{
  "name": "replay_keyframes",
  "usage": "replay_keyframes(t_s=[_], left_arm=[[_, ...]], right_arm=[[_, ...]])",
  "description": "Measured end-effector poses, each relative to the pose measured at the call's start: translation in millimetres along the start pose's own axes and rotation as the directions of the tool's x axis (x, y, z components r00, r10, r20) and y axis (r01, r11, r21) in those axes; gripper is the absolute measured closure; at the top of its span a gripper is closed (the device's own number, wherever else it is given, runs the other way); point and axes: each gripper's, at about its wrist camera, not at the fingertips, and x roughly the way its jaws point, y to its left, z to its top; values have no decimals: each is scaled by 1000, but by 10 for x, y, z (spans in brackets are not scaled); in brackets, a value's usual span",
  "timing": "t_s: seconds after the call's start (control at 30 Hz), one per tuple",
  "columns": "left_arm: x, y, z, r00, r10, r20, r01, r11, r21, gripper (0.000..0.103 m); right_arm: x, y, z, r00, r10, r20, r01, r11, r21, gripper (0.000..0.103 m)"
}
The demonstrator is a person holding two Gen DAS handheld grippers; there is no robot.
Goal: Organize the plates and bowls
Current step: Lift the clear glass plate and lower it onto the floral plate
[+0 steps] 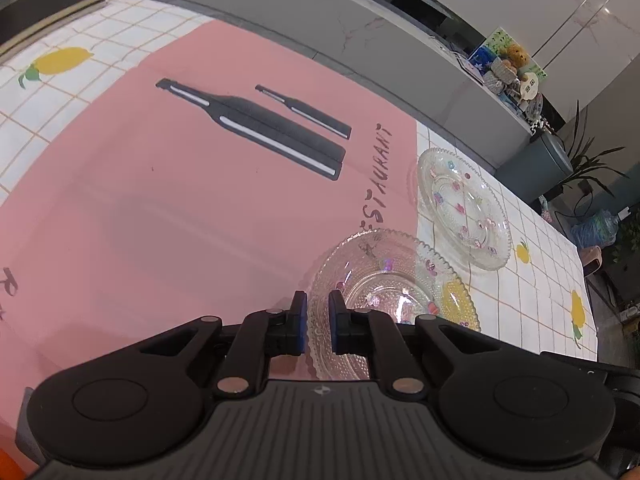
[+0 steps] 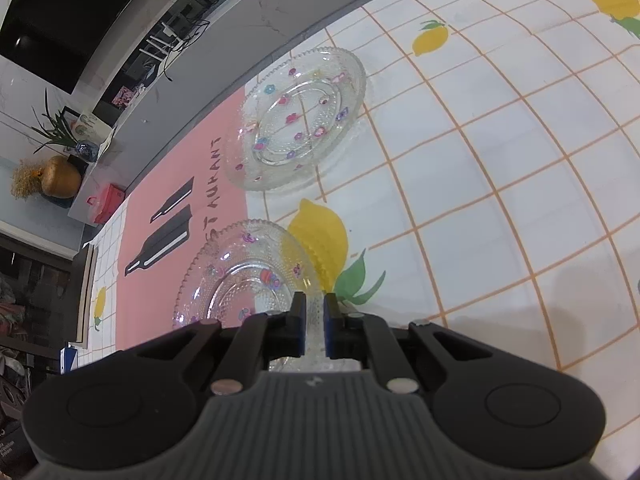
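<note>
From my left wrist camera, the left gripper (image 1: 318,322) has its jaws clamped on the rim of the near glass plate (image 1: 384,280), which lies half on the pink mat (image 1: 160,200). A second glass plate (image 1: 460,208) sits just beyond on the surface (image 1: 540,272).

From my right wrist camera, the right gripper (image 2: 315,326) is clamped on the same near plate's opposite rim, beside a printed lemon (image 2: 320,236).

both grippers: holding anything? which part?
Yes. The left gripper and the right gripper are each shut on the beaded rim of the near glass plate, at opposite edges. The far glass plate lies untouched.
</note>
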Motion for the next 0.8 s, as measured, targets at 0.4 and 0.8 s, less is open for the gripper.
replay_keyframes(t_s=[0.4,0.8], left_arm=[[-333,-15,-110,999,0,35,1,1000,-28,92],[-1013,-93,-490,996,-50,69,48,998,36,92]], right_arm=[[-339,169,-98,999,29,19,-28,998,-55,99],[-973,65,-572,996,86,31,-85,995,-46,99]])
